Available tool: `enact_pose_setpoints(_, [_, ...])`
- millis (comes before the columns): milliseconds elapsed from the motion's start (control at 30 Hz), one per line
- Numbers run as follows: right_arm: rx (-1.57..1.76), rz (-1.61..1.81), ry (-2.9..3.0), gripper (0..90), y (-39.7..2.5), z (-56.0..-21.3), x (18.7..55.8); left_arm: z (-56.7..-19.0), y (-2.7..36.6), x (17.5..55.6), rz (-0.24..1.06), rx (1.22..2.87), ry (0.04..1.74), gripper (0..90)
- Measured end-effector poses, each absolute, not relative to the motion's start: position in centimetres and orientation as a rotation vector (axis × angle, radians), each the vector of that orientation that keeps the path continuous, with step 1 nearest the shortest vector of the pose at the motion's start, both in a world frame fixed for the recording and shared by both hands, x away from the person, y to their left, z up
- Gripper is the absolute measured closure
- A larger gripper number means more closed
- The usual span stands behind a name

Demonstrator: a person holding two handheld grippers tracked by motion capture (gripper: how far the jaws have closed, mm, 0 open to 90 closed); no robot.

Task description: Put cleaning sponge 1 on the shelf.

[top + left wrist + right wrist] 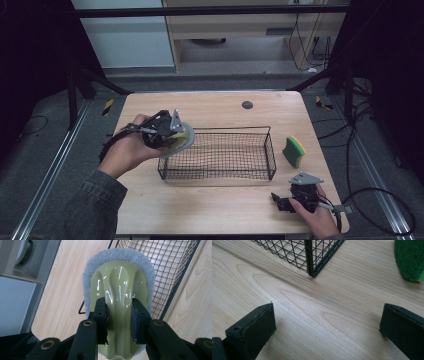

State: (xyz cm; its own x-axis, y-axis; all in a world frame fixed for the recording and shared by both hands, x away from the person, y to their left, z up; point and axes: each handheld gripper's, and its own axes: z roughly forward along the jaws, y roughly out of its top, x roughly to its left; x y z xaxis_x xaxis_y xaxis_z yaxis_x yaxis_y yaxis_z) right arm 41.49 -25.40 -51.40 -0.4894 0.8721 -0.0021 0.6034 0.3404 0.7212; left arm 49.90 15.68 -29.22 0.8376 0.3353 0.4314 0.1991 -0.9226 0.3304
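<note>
Surface: wooden table (210, 210), wire basket (270, 150) at centre.
Left gripper (119, 315): clamped on scrub brush (120, 285), over basket's left end.
Right gripper (327, 322): jaws spread, idle near basket's right corner.
Risk: glossy handle slipping; pad snagging rim.

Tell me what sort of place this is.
Probably a lab recording station, not a kitchen: a small wooden table inside a black metal frame, loose cables on grey carpet, and handheld grippers working over a wire basket.

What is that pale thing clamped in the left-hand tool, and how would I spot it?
Start at the black wire basket on the wooden table. At its left end, the left gripper holds a glossy pale yellow-green scrubber with a grey mesh pad. Unlike the yellow-and-green sponge right of the basket, it has a shiny moulded handle.
</note>
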Motion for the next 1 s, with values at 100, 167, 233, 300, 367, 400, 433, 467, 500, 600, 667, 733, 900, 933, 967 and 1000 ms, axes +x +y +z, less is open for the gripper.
enact_pose_setpoints(100, [1.291,0.942,2.225,0.5,-25.5,-51.4,41.5,-29.5,15.3,50.1,0.719,2.743,0.397,69.9])
enact_pose_setpoints(167, [1.291,0.939,2.225,0.5,-25.5,-51.4,41.5,-29.6,14.9,50.3,0.710,2.750,0.383,69.9])
enact_pose_setpoints(233, [1.291,0.939,2.226,0.5,-25.5,-51.4,41.5,-29.8,14.5,50.3,0.709,2.752,0.371,69.9])
enact_pose_setpoints(300, [1.290,0.939,2.226,0.5,-25.5,-51.4,41.5,-30.1,14.0,50.5,0.705,2.766,0.352,69.9])
enact_pose_setpoints(367, [1.289,0.941,2.226,0.5,-25.5,-51.4,41.5,-30.3,13.8,50.5,0.706,2.770,0.345,69.9])
enact_pose_setpoints(400, [1.288,0.939,2.226,0.5,-25.6,-51.4,41.5,-30.4,13.7,50.5,0.708,2.773,0.342,69.9])
enact_pose_setpoints(433, [1.287,0.940,2.226,0.5,-25.6,-51.4,41.5,-30.5,13.6,50.5,0.708,2.777,0.337,69.9])
enact_pose_setpoints(467, [1.290,0.939,2.226,0.5,-25.6,-51.4,41.5,-30.6,13.6,50.6,0.707,2.778,0.335,69.9])
enact_pose_setpoints(500, [1.287,0.942,2.226,0.5,-25.6,-51.4,41.5,-30.7,13.5,50.6,0.704,2.776,0.336,69.9])
enact_pose_setpoints(600, [1.290,0.942,2.226,0.5,-25.5,-51.4,41.5,-30.9,13.5,50.5,0.707,2.772,0.335,69.9])
enact_pose_setpoints(667, [1.289,0.941,2.226,0.5,-25.6,-51.4,41.5,-31.0,13.5,50.5,0.710,2.773,0.333,69.9])
enact_pose_setpoints(733, [1.289,0.941,2.226,0.5,-25.6,-51.4,41.5,-31.1,13.6,50.4,0.711,2.776,0.332,69.9])
enact_pose_setpoints(900, [1.290,0.943,2.224,0.5,-25.5,-51.4,41.5,-31.3,13.7,50.4,0.711,2.782,0.336,69.9])
enact_pose_setpoints(933, [1.290,0.943,2.224,0.5,-25.5,-51.4,41.5,-31.4,13.7,50.5,0.712,2.787,0.334,69.9])
enact_pose_setpoints(967, [1.290,0.943,2.224,0.5,-25.5,-51.4,41.5,-31.5,13.7,50.5,0.710,2.790,0.335,69.9])
enact_pose_setpoints(1000, [1.290,0.943,2.224,0.5,-25.5,-51.4,41.5,-31.6,13.7,50.5,0.710,2.794,0.334,69.9])
